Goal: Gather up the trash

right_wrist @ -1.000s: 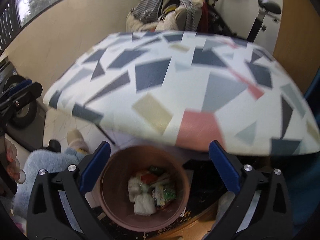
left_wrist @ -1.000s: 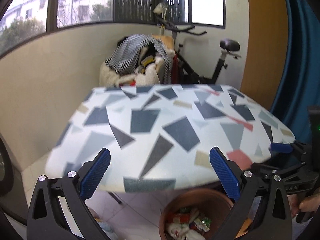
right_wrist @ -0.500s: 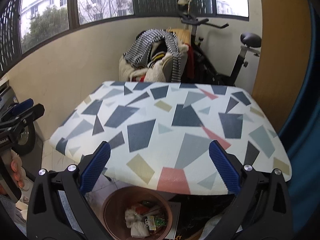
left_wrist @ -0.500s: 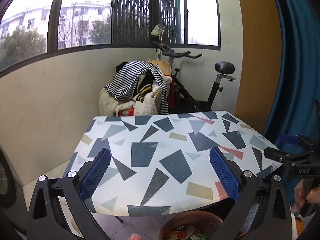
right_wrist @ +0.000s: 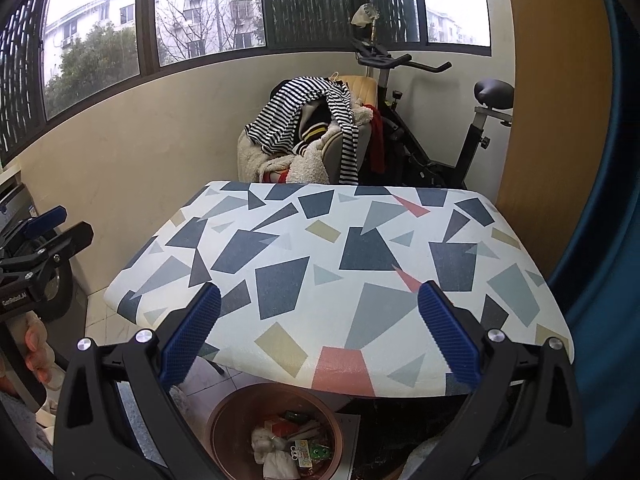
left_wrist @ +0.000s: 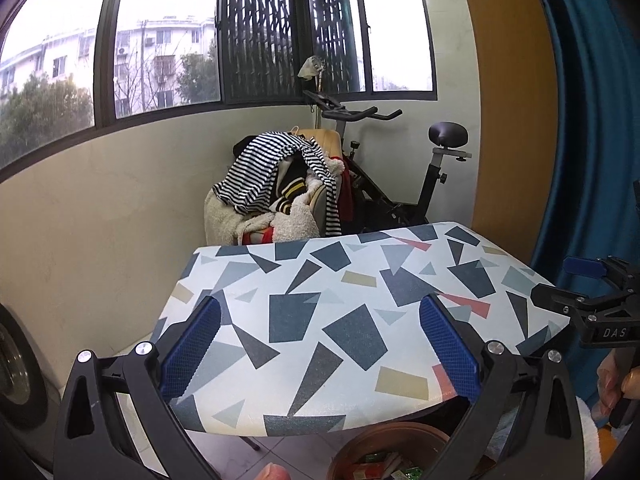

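A brown round bin [right_wrist: 276, 432] stands on the floor below the table's near edge, holding wrappers and crumpled paper [right_wrist: 280, 456]; only its rim [left_wrist: 392, 440] shows in the left wrist view. The table [right_wrist: 340, 256] has a white top with grey, blue and pink shapes and carries nothing. My left gripper [left_wrist: 320, 344] is open and empty, raised over the table's near edge. My right gripper [right_wrist: 320, 332] is open and empty too, above the bin and the table's front. Each gripper appears at the edge of the other's view, held by a hand.
A chair heaped with clothes [left_wrist: 280, 188] and an exercise bike [left_wrist: 400, 176] stand behind the table. A blue curtain [left_wrist: 592, 120] hangs at the right, next to an orange panel [left_wrist: 512, 92]. A low wall with windows runs along the left. A wheel [left_wrist: 12, 368] sits at far left.
Both grippers have risen and tilted up from the bin, so the table top and room fill the views. Both stay open and empty.
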The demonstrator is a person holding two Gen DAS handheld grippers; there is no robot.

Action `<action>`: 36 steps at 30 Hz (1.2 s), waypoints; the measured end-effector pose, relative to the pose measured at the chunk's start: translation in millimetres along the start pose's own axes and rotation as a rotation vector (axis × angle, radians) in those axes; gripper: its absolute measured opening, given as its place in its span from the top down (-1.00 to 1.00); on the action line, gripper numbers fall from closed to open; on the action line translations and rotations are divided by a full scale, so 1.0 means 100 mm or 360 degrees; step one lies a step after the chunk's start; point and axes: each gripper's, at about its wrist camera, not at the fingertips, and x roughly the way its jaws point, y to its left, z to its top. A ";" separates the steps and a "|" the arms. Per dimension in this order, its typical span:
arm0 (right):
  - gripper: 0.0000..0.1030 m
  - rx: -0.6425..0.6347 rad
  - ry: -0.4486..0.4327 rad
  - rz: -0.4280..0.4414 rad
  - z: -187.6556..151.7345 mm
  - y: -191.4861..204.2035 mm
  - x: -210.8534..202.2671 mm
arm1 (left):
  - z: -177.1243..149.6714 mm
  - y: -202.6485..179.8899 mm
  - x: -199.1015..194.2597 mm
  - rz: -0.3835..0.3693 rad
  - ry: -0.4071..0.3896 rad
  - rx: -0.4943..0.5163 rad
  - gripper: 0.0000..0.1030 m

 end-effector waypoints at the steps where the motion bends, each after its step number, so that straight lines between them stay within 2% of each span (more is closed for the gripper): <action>1: -0.89 0.0000 -0.0002 -0.0002 0.02 -0.01 -0.03 | 0.00 0.00 -0.01 0.0006 -0.0004 0.0006 -0.89; 6: -0.89 -0.0005 -0.0001 0.0001 0.00 -0.02 -0.02 | 0.00 -0.03 -0.01 0.0019 0.0003 0.0007 -0.89; 10: -0.89 -0.0004 -0.0002 -0.0003 0.01 -0.03 -0.03 | -0.01 -0.01 -0.01 -0.0033 0.0023 -0.0037 -0.89; 36: -0.89 0.0009 0.0011 -0.0016 0.01 -0.07 -0.08 | -0.04 -0.01 0.03 0.0018 0.0064 -0.0006 -0.89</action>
